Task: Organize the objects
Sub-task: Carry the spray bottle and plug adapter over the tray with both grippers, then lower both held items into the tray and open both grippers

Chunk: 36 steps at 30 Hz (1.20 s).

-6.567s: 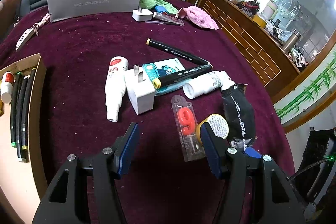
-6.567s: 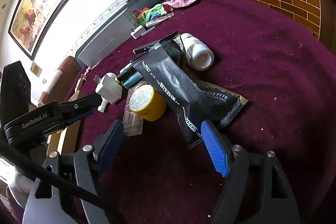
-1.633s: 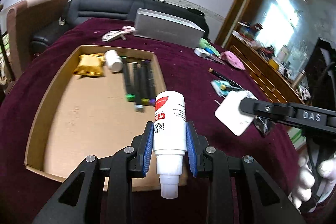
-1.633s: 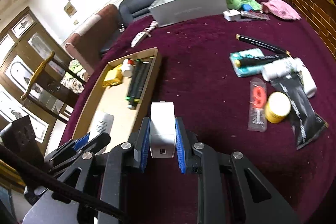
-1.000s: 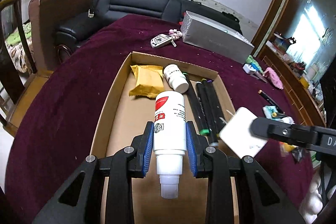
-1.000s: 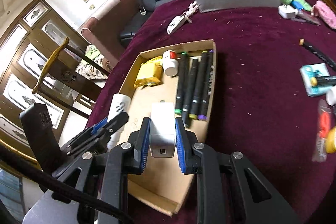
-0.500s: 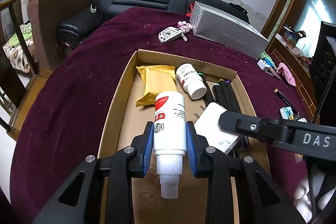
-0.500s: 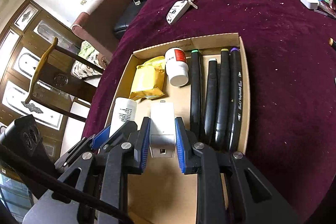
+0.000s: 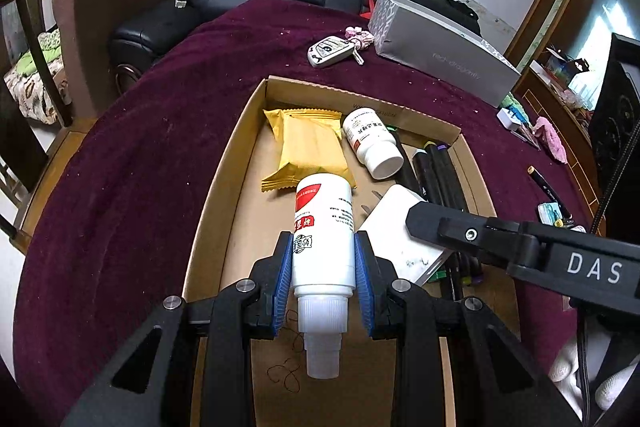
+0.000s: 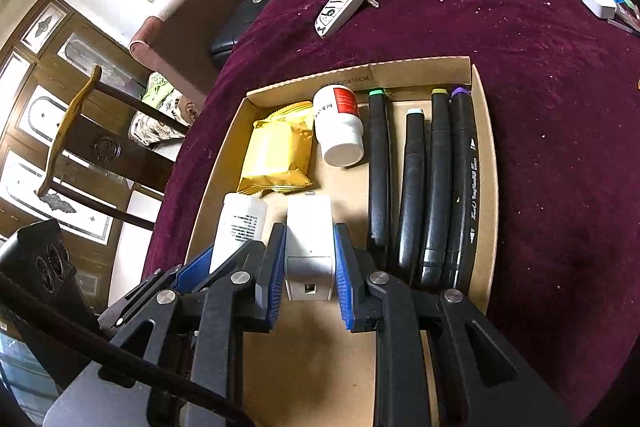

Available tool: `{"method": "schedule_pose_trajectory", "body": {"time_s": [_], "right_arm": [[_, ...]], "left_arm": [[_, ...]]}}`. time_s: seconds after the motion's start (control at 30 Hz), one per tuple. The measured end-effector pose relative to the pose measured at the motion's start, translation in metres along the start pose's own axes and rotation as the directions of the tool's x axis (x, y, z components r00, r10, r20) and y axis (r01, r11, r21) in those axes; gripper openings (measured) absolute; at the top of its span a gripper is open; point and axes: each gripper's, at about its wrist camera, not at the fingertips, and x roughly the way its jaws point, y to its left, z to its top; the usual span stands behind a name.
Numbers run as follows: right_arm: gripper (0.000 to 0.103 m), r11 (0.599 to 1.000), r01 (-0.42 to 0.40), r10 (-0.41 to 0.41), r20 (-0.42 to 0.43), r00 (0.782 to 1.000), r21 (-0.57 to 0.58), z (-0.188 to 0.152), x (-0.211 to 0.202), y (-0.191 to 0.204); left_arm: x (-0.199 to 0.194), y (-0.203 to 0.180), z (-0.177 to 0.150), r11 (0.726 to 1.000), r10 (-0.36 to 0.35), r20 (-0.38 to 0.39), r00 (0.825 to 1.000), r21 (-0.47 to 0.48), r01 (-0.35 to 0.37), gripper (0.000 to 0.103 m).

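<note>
Both grippers are angled steeply down over the cardboard tray (image 10: 486,163). The white bottle (image 9: 323,239) is clamped by the left gripper (image 9: 323,283), the white charger (image 10: 309,247) by the right gripper (image 10: 307,267); whether either touches the tray floor is unclear.

I see bare floor in the cardboard tray (image 10: 486,163) nearest me; the yellow packet (image 10: 276,157) and pill bottle (image 10: 340,127) block its far end, four markers (image 10: 424,187) fill its right side.
</note>
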Motion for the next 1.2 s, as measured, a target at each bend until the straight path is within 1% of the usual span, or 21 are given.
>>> {"method": "schedule_pose_trajectory", "body": {"time_s": [0.4, 0.57, 0.9, 1.03, 1.2], "right_arm": [[0.021, 1.0, -0.005, 0.005, -0.009, 1.0, 0.005, 0.0, 0.004, 0.0], [0.021, 1.0, -0.013, 0.013, -0.021, 1.0, 0.016, -0.002, 0.009, -0.003], [0.021, 1.0, -0.011, 0.012, -0.028, 1.0, 0.016, -0.005, 0.011, -0.002], [0.022, 1.0, -0.009, 0.01, -0.022, 1.0, 0.023, -0.006, 0.007, -0.002], [0.026, 0.999, -0.023, 0.023, 0.004, 1.0, 0.028, -0.009, -0.007, -0.002]], "left_arm": [[0.004, 0.006, 0.001, 0.999, -0.009, -0.017, 1.0, -0.035, 0.009, 0.026], [0.003, 0.008, 0.0, 0.999, -0.017, -0.014, 1.0, -0.048, 0.016, 0.036], [0.003, 0.009, 0.0, 0.998, -0.034, -0.013, 0.999, -0.05, 0.034, 0.04], [-0.001, 0.007, -0.001, 0.999, -0.036, 0.004, 0.999, -0.035, 0.036, 0.04], [-0.012, 0.005, -0.003, 1.0, -0.008, 0.034, 0.999, -0.028, 0.009, 0.04]]}}
